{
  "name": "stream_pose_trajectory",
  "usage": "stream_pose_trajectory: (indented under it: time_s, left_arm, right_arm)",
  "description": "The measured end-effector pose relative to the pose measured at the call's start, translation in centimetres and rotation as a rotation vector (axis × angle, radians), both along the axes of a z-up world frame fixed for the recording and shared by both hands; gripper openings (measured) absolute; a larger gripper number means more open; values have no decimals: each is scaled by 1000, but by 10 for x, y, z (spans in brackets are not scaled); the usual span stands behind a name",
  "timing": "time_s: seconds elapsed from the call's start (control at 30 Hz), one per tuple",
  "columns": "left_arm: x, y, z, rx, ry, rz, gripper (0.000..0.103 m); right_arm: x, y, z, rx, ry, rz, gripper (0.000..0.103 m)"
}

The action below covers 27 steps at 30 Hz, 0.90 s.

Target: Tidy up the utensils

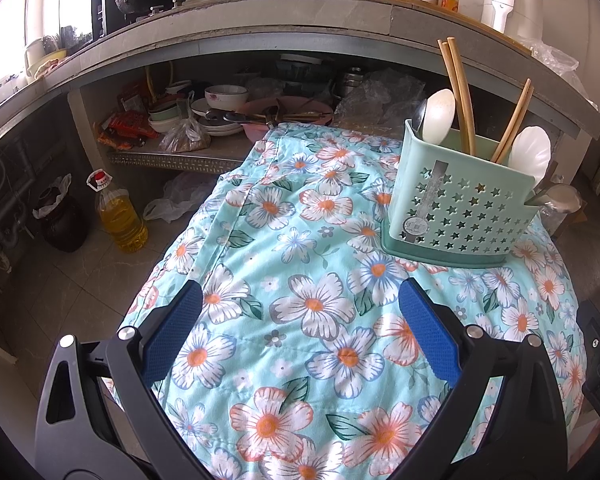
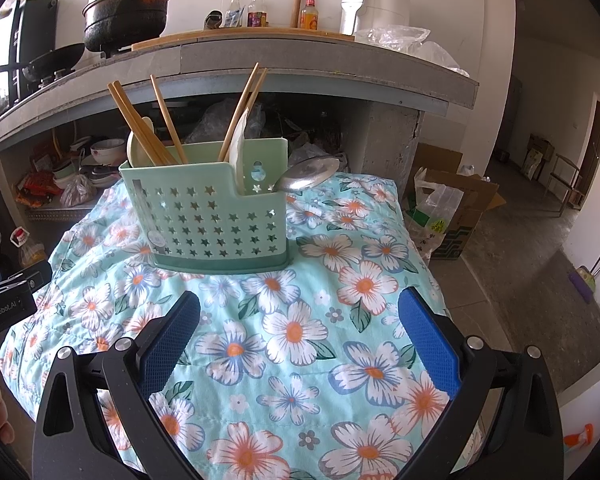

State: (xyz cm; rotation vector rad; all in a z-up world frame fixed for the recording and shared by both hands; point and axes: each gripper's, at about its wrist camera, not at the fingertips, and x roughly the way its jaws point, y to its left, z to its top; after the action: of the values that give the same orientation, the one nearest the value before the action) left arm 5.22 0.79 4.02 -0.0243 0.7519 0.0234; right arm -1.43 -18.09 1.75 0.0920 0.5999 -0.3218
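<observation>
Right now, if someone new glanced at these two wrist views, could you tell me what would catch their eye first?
Probably the bright floral cloth that covers the work surface and fills the middle of both views. On its far part stands a mint green caddy with star-shaped holes, holding wooden chopsticks, white spoons and a metal spoon. Both the left gripper and right gripper hang open and empty above the cloth.

Grey concrete counter (image 2: 300, 56) over an open shelf (image 1: 180, 156) (crowded); tiled floor (image 1: 80, 272); bright window (image 1: 4, 40).
</observation>
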Motion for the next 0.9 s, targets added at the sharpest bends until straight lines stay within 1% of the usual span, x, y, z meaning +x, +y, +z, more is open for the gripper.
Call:
stream_pose_trajectory:
  time_s: [0.9]
  left_arm:
    - [-2, 1, -2, -6, 5, 0, 95]
  right_arm:
    - [0, -1, 0, 4, 1, 4, 96]
